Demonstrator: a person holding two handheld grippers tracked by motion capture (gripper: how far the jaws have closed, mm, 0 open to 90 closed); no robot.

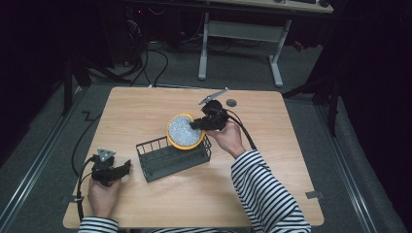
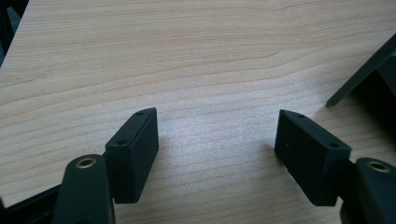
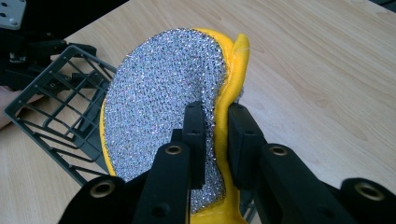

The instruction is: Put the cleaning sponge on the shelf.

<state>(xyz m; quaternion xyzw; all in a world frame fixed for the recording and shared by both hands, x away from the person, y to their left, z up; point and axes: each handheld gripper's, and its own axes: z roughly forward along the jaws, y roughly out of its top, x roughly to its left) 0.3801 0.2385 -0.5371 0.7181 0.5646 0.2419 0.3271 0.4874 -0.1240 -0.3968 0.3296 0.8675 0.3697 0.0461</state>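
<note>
Your right claw [image 1: 197, 124] is clamped on the round scrubber [image 1: 184, 131]: yellow sponge rim, silver mesh face. In the right gripper view the two black jaws pinch its edge [image 3: 215, 122], one pad on the mesh side, one on the yellow back, and the disc bends a little at the pinch.

From the high view the scrubber sits near table centre, tilted, its lower rim at the back wall of the dark wire basket [image 1: 172, 158], mesh face up toward the camera. Whether it touches the basket wire, can't tell. Your right hand [image 1: 228, 138] is at 3 o'clock of the scrubber, and the claw enters it from that side.

The basket is at 6 o'clock of the scrubber, set at an angle on the table [image 1: 272, 160].

Your left claw [image 1: 127, 166] is apart, with nothing between the jaws. In the left gripper view there is bare wood grain between the pads [image 2: 135, 149] and a basket corner [image 2: 359, 77] at 2 o'clock. It sits low over the table at 9 o'clock of the basket, near it but apart, jaws pointing at it. Your left hand [image 1: 102, 194] is by the near table edge.

A small dark disc [image 1: 231, 102] lies on the table at 1 o'clock of the scrubber, well apart.
</note>
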